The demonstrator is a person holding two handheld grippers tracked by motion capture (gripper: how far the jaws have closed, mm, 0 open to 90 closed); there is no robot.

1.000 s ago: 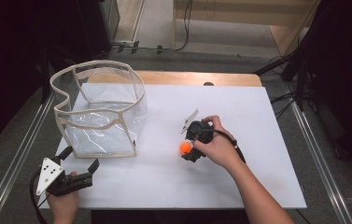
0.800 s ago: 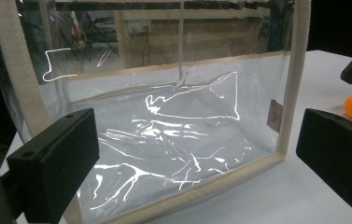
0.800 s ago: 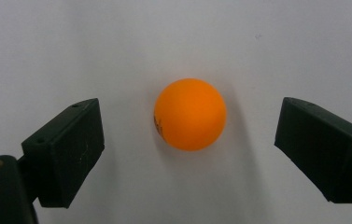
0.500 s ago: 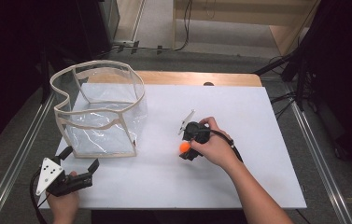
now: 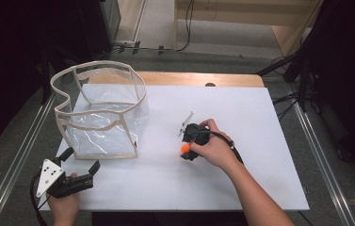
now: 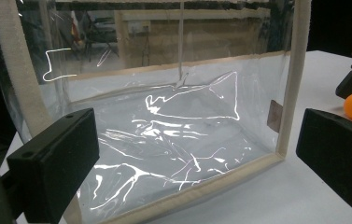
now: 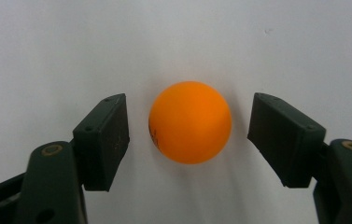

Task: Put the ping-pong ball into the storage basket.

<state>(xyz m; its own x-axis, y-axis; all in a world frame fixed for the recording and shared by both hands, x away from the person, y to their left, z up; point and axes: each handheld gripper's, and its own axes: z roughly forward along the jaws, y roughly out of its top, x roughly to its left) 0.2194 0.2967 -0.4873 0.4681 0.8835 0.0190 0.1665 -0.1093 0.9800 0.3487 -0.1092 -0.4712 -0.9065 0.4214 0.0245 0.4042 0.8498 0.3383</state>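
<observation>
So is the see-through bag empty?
Empty: through the clear bag walls nothing shows inside; the orange ball sits outside on the table.

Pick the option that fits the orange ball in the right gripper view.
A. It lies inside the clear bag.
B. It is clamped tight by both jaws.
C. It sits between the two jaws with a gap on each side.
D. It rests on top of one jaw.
C: the orange ball lies on the white table between the right gripper pads, a gap on each side; its jaws have just been closing.
</observation>
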